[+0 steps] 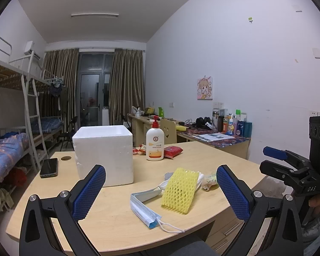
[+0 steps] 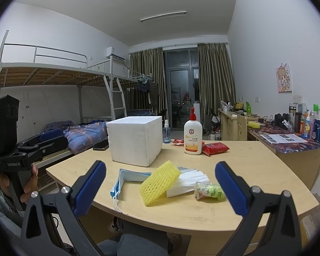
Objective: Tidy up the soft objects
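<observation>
Pre-grasp: left gripper and right gripper both wide open, empty, above table edge; yellow foam net lies atop mask stack, near foam box; next, likely descend, pinch gently.

Bare tabletop open at right of frame and along the near edge. Centre blocked: foam box upper middle, pump bottle and red packet just right of it. Phone sits left of box.
</observation>
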Motion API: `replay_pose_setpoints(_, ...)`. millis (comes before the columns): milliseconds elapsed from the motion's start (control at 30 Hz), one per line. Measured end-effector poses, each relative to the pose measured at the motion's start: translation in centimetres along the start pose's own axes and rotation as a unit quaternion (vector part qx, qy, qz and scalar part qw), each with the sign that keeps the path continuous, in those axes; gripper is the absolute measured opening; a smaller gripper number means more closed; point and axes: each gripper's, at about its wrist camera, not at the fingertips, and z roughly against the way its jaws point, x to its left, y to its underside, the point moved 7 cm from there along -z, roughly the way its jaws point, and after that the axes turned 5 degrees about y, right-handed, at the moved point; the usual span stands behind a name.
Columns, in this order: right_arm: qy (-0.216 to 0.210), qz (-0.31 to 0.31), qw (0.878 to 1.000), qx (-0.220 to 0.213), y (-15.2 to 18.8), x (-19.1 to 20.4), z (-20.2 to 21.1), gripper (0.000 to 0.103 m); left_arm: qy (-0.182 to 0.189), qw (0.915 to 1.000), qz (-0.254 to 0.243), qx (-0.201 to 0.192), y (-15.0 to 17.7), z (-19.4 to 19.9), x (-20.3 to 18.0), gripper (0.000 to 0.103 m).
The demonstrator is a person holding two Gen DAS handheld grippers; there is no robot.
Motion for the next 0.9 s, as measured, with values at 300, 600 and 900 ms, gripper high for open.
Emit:
replay_pose_setpoints(300,0.001,-0.004,1.0,0.005,-0.3,-0.6,-0.6,0.103,0.0,1.0,0.002,0.004,-0.2,-0.4,0.3,0.103)
replay_pose_setpoints(600,0.006,-0.014,1.0,0.017,-1.0,-1.6,-2.3,0.103,-0.012,0.9999,0.005,0.008,-0.9,-2.0,1.0,0.103)
replay_pose_setpoints(900,0.016,-0.02,0.998,0.062,-0.5,-3.0,-6.1,0.103,-0.03,0.9987,0.018,0.037,-0.8,-6.0,2.5,0.103)
